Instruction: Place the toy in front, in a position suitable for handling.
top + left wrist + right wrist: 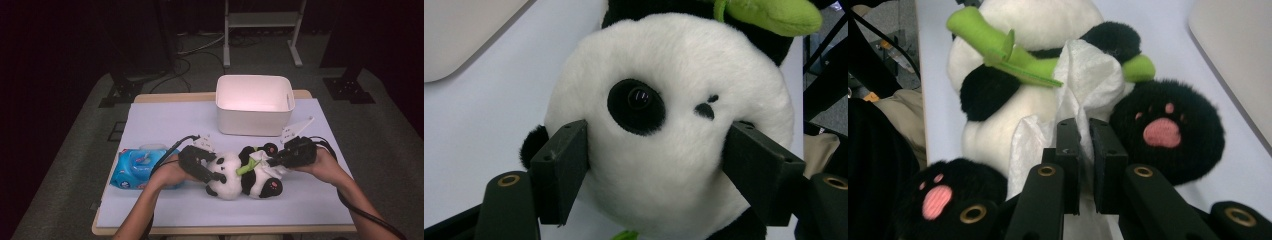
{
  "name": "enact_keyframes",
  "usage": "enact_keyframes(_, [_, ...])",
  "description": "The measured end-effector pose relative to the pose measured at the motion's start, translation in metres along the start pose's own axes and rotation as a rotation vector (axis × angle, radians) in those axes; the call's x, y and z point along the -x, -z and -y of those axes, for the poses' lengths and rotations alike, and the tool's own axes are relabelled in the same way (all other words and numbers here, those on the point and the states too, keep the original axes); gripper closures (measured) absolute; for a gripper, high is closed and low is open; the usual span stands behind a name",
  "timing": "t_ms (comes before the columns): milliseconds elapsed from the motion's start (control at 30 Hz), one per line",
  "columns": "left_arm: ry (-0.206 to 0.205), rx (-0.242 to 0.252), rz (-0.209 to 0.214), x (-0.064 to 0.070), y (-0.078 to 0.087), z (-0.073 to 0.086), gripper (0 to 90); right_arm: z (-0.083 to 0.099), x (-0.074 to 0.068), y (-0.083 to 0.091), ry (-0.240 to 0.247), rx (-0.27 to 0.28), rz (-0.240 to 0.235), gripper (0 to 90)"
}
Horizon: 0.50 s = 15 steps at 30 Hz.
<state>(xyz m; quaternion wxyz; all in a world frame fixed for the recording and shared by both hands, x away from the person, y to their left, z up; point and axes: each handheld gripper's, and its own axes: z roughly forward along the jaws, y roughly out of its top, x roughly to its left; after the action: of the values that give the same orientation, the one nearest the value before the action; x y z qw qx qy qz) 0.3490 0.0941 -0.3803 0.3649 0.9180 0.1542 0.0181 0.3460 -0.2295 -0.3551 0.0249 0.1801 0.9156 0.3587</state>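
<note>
On the counter [165,115], far left, I see a blue wipes pack [134,168] lying flat just beside my left forearm. My left gripper [216,176] has its fingers [561,170] spread wide around the head of the plush panda [245,176]: in the left gripper view one pad presses the cheek on each side, with the eye and nose patch between them, so I log the fingers as clamped on the head. The panda lies on its back near the front middle of the counter, head toward my left hand, feet toward my right, a green bamboo stalk [998,47] across its chest. A white tissue [1083,80] lies crumpled over its belly. My right gripper [1086,150] has its fingers nearly closed, pinching a fold of that tissue between them, and it sits between the panda's two black feet with pink pads. Behind, well apart from the toy, a white bin [254,104] stands upright at the back of the counter.
</note>
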Motion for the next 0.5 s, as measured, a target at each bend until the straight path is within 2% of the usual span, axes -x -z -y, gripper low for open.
enact_keyframes(333, [0.011, -0.008, -0.006, 0.000, 0.000, 0.000, 26.9, 0.024, -0.026, 0.033, -0.010, 0.054, 0.019, 83.1])
enact_keyframes(400, [0.021, -0.006, -0.004, 0.000, 0.000, 0.000, 26.9, 0.027, -0.032, 0.036, -0.007, 0.055, 0.014, 83.1])
enact_keyframes(500, [0.016, -0.019, -0.003, 0.001, 0.001, -0.001, 26.9, 0.029, -0.041, 0.037, 0.010, 0.054, 0.002, 83.1])
